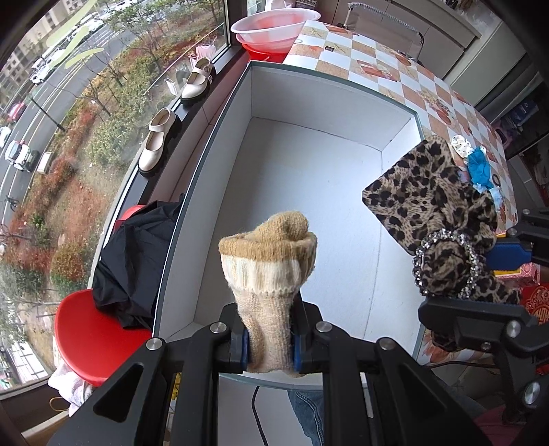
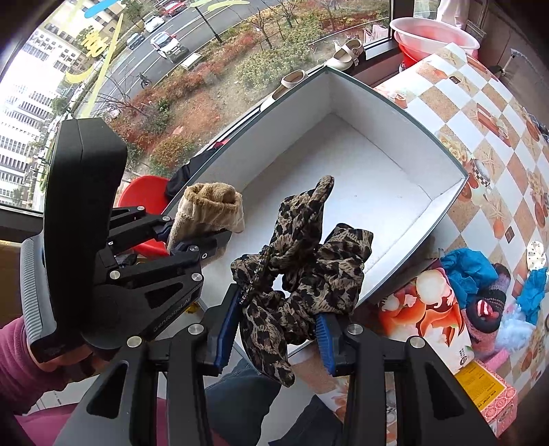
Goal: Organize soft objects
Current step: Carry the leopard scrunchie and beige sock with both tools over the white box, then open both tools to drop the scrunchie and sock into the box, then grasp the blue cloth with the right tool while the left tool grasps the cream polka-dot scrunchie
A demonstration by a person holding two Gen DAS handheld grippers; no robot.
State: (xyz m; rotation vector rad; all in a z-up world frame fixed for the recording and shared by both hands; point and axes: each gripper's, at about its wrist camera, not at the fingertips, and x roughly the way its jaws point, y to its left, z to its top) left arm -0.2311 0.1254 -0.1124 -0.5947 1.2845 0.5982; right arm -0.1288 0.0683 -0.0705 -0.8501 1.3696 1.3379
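Nearby: cream strap shoes on the windowsill, stacked translucent and red plastic basins beyond, black cloth draped over a red plastic stool, blue and pink soft items heaped on the checkered tablecloth. White rectangular cardboard box, bare inside. Left tongs clamped on a rolled beige knitted sock, held above the box. Right tongs gripping a leopard-print fabric scarf with beaded ring over the near rim.

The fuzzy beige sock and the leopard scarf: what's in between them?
Nothing but the bare white floor of the big white box shows between the beige knitted sock and leopard-print scarf, in the left wrist view.
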